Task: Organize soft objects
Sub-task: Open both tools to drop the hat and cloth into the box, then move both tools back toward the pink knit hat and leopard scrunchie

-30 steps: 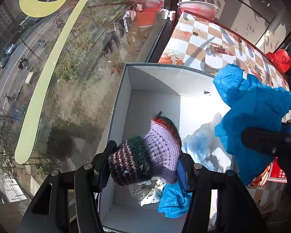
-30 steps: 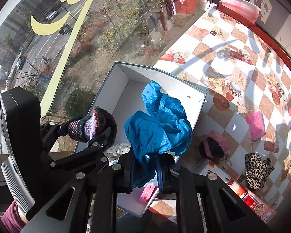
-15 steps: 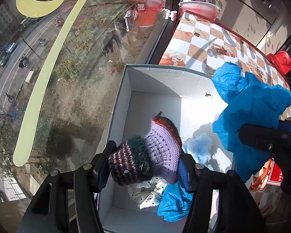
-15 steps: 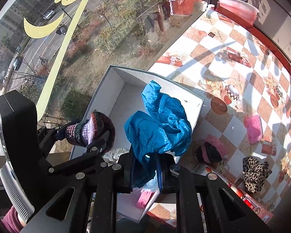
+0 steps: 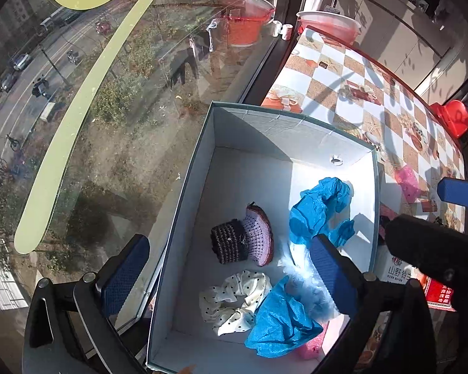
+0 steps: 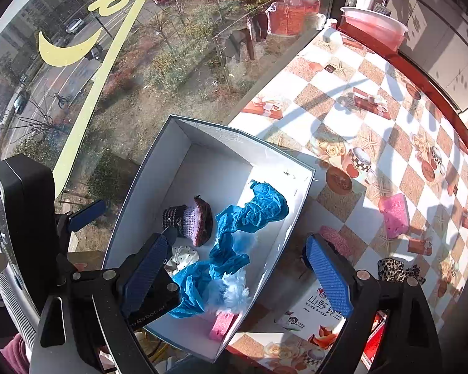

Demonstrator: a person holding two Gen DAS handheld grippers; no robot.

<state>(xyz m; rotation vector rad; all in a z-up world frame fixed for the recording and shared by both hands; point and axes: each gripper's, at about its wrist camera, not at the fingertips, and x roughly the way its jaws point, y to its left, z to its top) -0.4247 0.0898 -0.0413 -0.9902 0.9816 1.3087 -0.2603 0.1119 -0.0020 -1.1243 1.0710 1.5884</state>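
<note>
Blue cloth (image 5: 319,210), polka-dot scrap (image 5: 234,299), checkered tablecloth (image 6: 390,118)

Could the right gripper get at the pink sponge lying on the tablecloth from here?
Probably yes. The right gripper is open and empty, and the pink sponge lies in the open on the checkered tablecloth, outside the white box, with nothing on it.

A home, high up — checkered oilcloth table (image 6: 337,112), pink washbasin (image 6: 374,28), window (image 5: 109,93) over a street.

pink sponge (image 5: 310,347) mostly under blue cloth (image 5: 280,321), leopard fabric (image 6: 399,269) partly behind right tool
</note>
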